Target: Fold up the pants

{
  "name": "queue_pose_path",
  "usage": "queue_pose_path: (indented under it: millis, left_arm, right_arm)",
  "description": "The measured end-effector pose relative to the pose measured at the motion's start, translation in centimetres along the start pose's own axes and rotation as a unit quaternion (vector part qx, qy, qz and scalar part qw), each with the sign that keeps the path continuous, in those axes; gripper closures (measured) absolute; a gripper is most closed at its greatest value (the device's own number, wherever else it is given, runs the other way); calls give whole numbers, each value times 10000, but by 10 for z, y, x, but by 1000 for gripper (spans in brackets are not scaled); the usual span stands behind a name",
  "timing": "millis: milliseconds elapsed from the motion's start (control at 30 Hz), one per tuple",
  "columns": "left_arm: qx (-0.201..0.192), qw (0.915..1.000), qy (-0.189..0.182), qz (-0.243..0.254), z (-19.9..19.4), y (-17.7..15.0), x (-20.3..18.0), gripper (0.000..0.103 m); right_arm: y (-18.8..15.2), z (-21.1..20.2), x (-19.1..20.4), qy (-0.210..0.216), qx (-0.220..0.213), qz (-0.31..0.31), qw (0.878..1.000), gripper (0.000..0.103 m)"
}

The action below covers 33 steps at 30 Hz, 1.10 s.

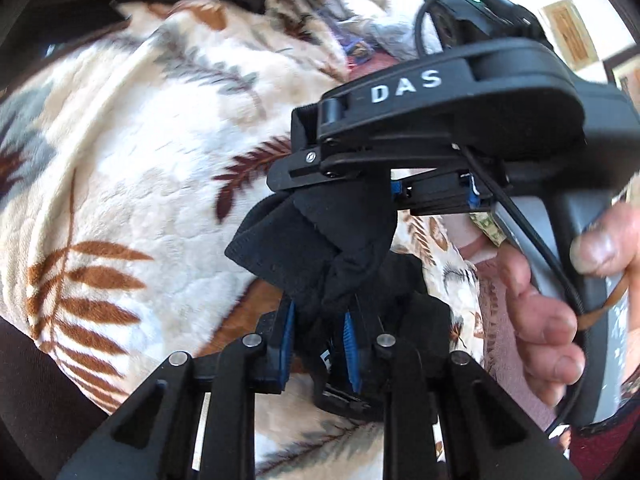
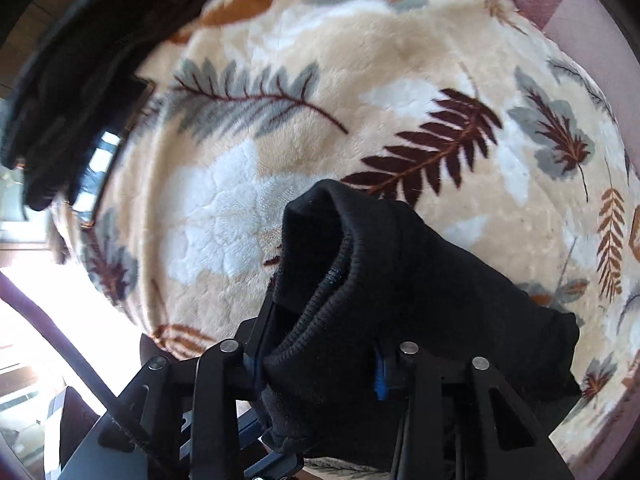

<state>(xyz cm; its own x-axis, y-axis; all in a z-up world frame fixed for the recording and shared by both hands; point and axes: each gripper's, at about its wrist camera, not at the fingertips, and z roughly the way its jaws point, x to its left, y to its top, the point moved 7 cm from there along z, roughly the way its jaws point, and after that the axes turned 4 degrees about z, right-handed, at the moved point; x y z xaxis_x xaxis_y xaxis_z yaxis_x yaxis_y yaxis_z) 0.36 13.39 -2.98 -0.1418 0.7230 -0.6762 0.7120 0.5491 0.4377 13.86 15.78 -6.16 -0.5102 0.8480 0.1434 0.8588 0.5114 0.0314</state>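
Item: black pants, lifted over blanket; we held them clamped in left gripper and right gripper. Next, probably: lay flat.

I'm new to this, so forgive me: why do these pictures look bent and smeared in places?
Both views: fisheye lenses curve the leaf-print blanket. Left wrist view: window glare washes out the top right; the blanket is motion-smeared. Right wrist view: glare at the left edge; the black pants lose detail in shadow.
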Motion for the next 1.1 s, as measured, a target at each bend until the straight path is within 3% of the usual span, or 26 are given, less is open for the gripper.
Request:
queue_pose_path:
  millis: [233,467,667,900,1100]
  left_arm:
    - [83,9982,-4,602,-8,-11,-48,83]
    - [306,9910,55,1304,8,-30,-103,83]
    - [669,9801,158,1861,30,-54,-133,83]
    - [1044,9655,257,2374,50,-84,-155,79]
    - [1362,9547,48,2647,46,-105,-164,76]
  right_arm:
    - [-37,-65,-32,890,-843,276,9921,64]
    - [-73,-104,-76,1658,-1584,737,9706,64]
    - [-104,-108,-134,2144,-2056,1241,9468,64]
    - [-142,-93,-200,2880,-2395,1976,9059,64]
    - [-169,-60,-247,2947,-2500,2497,8879,62]
